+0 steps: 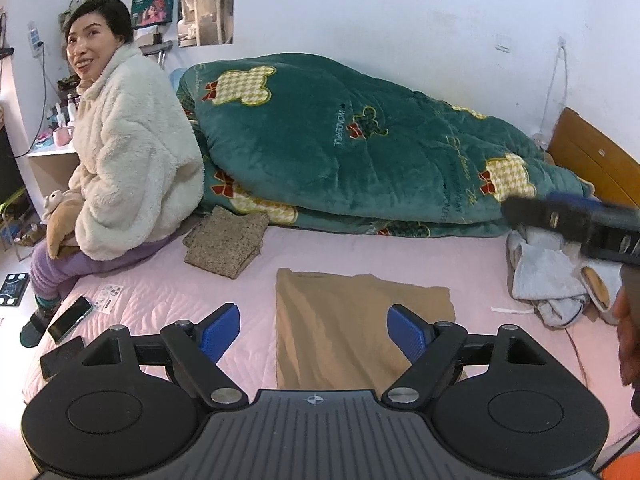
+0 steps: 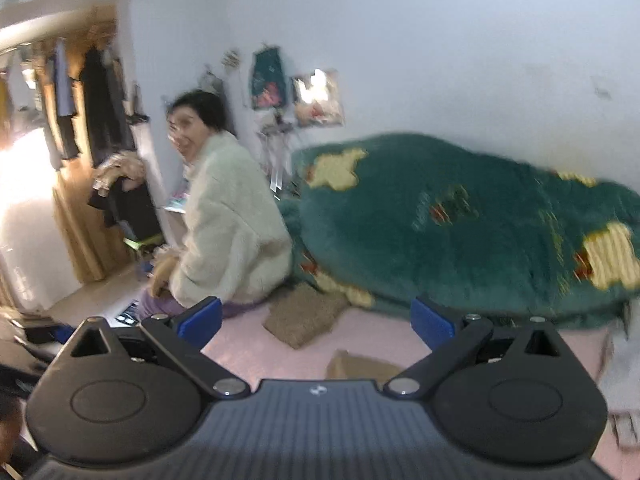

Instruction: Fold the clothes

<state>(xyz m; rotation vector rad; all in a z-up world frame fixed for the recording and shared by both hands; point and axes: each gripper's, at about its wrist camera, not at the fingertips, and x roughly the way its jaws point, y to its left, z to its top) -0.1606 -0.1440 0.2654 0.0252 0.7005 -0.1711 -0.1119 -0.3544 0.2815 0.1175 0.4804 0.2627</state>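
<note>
A folded tan garment [image 1: 352,320] lies flat on the pink bed sheet [image 1: 400,256]. My left gripper [image 1: 314,334] hovers open just above its near half, with nothing between the blue fingers. A folded speckled brown garment [image 1: 228,242] rests further back on the left. Crumpled grey clothes [image 1: 548,276] are heaped at the right. Above that heap my right gripper [image 1: 532,212] appears blurred. In the blurred right wrist view my right gripper [image 2: 316,320] is open and empty in the air, with the tan garment [image 2: 360,366] and the brown garment [image 2: 308,314] below it.
A person in a white fleece jacket [image 1: 132,168] sits on the bed's left edge holding a plush toy. A bulky green blanket [image 1: 360,148] fills the back of the bed. A phone [image 1: 70,318] and a dark case lie near the front left corner. A wooden headboard [image 1: 592,156] stands at the right.
</note>
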